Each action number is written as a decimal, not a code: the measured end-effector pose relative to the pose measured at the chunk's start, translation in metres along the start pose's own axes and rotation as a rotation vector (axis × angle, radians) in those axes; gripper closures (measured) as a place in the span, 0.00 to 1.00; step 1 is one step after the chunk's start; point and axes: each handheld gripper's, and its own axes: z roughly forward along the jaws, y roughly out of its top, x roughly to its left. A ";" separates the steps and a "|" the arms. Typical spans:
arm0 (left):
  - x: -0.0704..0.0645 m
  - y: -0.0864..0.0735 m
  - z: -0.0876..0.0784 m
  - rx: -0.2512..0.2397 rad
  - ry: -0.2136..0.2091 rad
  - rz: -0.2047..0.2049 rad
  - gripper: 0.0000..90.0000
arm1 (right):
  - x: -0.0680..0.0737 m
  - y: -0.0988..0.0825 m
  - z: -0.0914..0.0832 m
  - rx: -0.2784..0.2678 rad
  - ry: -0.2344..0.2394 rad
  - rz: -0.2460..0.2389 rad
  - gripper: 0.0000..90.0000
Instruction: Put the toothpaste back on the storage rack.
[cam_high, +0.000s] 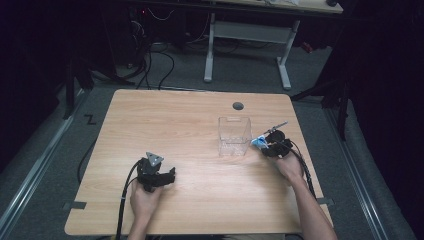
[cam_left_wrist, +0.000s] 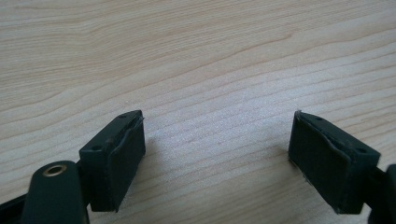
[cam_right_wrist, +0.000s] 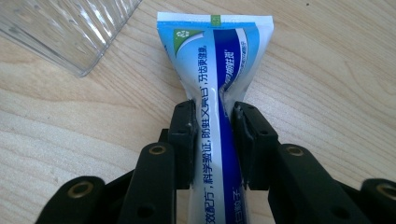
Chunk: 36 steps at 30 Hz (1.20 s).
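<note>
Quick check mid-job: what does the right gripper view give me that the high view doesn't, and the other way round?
Right gripper view: the right claw pinches a blue and white toothpaste tube hard enough to dent its sides; printed text and the flat crimped end are readable.

High view: the whole wooden table, the left claw resting apart on it with a hand behind, the clear container standing upright, and the floor and desk frame beyond.

Both: the tube, the right claw, the clear container beside them, and the wood surface.

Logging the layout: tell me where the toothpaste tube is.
The toothpaste tube is pinched in the right gripper, at the table's right side, just right of the clear plastic box.
</note>
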 end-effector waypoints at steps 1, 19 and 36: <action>0.000 0.000 0.000 0.000 0.000 0.000 0.21 | -0.001 0.000 0.000 -0.002 0.003 0.001 0.79; 0.000 0.000 0.000 0.000 -0.001 -0.001 0.21 | -0.009 -0.008 -0.031 -0.097 0.105 0.041 0.81; 0.000 0.000 0.000 0.000 -0.002 -0.001 0.21 | -0.012 -0.014 -0.069 -0.203 0.130 0.031 0.82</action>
